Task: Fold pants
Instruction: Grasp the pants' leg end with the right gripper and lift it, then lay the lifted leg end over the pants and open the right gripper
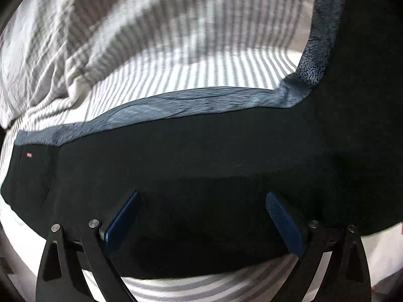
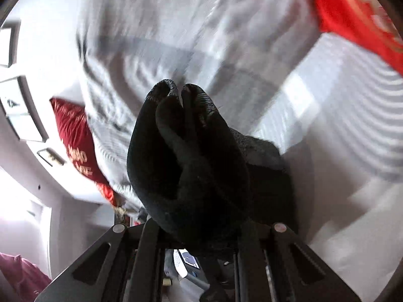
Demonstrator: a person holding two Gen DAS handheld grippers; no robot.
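While you read this, take each line as label: value.
Left gripper [image 1: 202, 214]: your jaws stand spread wide, blue pads [image 1: 284, 224] apart, nothing pinched between them; they point steeply down at the cloth.
Pants [image 1: 201, 156]: dark, laid out flat across the bed, filling the gap between your left jaws and running well past both fingers to either side.
Waistband [image 1: 191, 103]: greyish band along the pants' far edge, ahead of the left jaws; it bends upward beyond the right-hand finger.
Red tag [image 1: 29, 154]: small, on the pants far out past the left-hand finger.
Striped sheet [image 1: 151, 50]: grey and white, rumpled, beyond the waistband; a strip also shows just behind the jaws.
Right gripper [image 2: 201, 229]: your jaws are clenched on a bunched wad of the pants [image 2: 189, 151]; fingertips buried in the fabric, cannot see the pads.
Held fold: bulges out ahead of the right jaws, hanging clear of the bedding.
Red cushion [image 2: 75, 138]: off to the left of the right jaws, well apart.
Red cloth [image 2: 352, 12]: far ahead, right of the jaws; blurred.
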